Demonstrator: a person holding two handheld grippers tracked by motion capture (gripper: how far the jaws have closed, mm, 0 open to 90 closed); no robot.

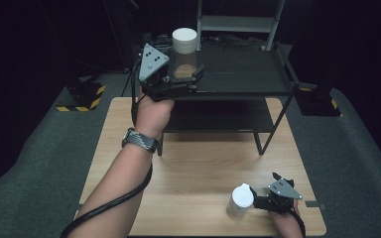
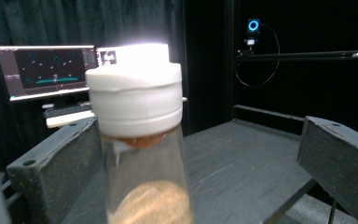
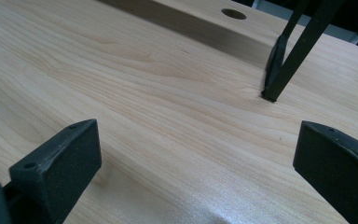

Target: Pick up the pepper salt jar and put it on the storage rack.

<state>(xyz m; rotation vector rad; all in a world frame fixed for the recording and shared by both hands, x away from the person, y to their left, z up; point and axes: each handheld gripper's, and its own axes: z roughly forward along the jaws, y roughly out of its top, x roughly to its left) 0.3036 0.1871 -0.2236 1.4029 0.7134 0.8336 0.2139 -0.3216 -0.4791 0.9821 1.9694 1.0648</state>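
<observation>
A clear jar [image 1: 184, 52] with a white lid and brown contents stands at the left end of the black rack's top shelf [image 1: 243, 69]. My left gripper [image 1: 183, 75] is open around its lower part. In the left gripper view the jar [image 2: 142, 140] stands close to the left jaw, and a wide gap separates it from the right jaw of the left gripper [image 2: 198, 140]. A white bottle [image 1: 239, 201] stands near the wooden table's front right. My right gripper [image 1: 269, 188] rests just right of it, open. The right gripper [image 3: 196, 154] has only bare table between its jaws.
The rack has a lower shelf [image 1: 213, 116] and thin black legs [image 3: 279, 70] standing on the wooden table [image 1: 203, 163]. The tabletop has a round hole [image 3: 233, 14] at its far edge. A lit monitor [image 2: 44, 70] and a camera with a blue ring [image 2: 253, 25] sit behind the rack.
</observation>
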